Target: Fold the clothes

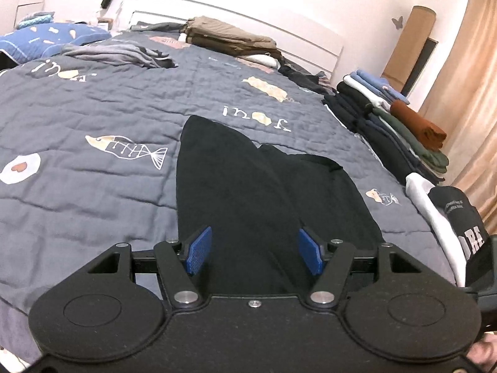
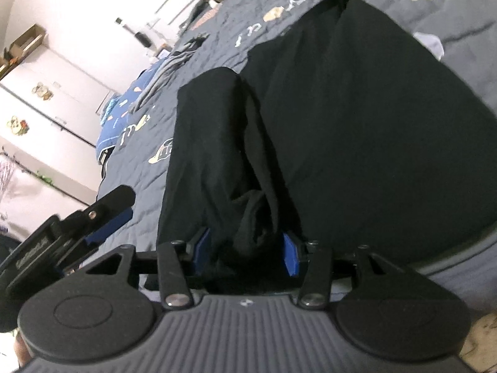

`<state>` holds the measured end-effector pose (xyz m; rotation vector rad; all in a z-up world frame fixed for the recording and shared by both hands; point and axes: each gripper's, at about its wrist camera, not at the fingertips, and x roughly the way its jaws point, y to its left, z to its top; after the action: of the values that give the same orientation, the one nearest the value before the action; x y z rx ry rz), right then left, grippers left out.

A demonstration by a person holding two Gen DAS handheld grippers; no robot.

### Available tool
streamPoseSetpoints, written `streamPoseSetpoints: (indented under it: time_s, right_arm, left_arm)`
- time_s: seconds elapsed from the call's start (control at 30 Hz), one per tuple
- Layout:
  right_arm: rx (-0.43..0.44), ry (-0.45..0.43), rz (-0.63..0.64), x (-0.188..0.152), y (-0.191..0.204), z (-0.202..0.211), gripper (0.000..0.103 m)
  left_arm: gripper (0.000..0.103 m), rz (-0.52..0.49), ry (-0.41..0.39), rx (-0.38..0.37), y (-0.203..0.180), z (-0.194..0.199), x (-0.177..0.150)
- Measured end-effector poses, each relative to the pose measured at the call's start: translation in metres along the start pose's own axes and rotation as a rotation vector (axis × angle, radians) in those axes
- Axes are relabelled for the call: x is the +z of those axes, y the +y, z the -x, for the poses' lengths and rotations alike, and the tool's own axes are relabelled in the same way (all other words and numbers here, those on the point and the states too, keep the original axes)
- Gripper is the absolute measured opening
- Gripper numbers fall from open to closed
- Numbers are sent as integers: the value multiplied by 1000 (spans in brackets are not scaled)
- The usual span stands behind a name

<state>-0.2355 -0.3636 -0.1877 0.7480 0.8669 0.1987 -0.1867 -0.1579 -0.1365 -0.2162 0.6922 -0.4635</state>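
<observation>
Jaws of the left gripper (image 1: 253,253) stand apart, blue pads (image 1: 198,250) clear of the cloth, above the near end of the black garment (image 1: 236,192). Jaws of the right gripper (image 2: 245,253) are set against a bunched fold of the same black garment (image 2: 341,124), with cloth filling the gap between its blue pads (image 2: 290,256); whether they clamp it firmly cannot be told. In the right wrist view the left gripper (image 2: 102,223) appears at the left, just beside the garment.

The garment lies on the bed, at the middle of the near edge, its length running toward the headboard (image 1: 242,18). The bed carries a grey quilted bedspread (image 1: 93,105) printed with fish and lettering. Along the right edge sits a stack of folded clothes (image 1: 397,124), with a white and black garment (image 1: 459,217) at the near right corner. Folded tan clothing (image 1: 230,35) rests at the far edge, a grey garment (image 1: 124,54) and a blue pillow (image 1: 52,35) toward the far left corner. White walls, a beige curtain (image 1: 466,93) and white wardrobe doors (image 2: 40,93) surround the bed.
</observation>
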Motion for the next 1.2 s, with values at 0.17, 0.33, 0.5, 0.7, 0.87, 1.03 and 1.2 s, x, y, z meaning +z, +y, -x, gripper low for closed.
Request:
streamPoseSetpoints:
  time_s: [0.17,0.33,0.5,0.7,0.87,1.03,1.2]
  right_arm:
    - [12,-31,-62,-1,-4,-5,42]
    - [49,-95,-116,2,-8,5,13]
    - [85,-214,-110,8,-6,29,11]
    - [86,-329,-112,24,-12,58,11]
    - [54,-388,-103,27,-22,78,11]
    - [26,-437,-118,30,-36,92,11]
    - [10,-475,-139,30,-50,106,11]
  left_arm:
    - [62,9,-1,7,2,1,0]
    - [62,21,3,28,6,0,0]
    - [62,19,5,29,6,0,0]
    - [67,-87,9,-37,-11,3,-6]
    - [72,-301,-8,-95,-45,10,-21]
    - [73,-623,-54,-8,-87,1,-59]
    - [73,-912,-106,101,-123,-22,-99]
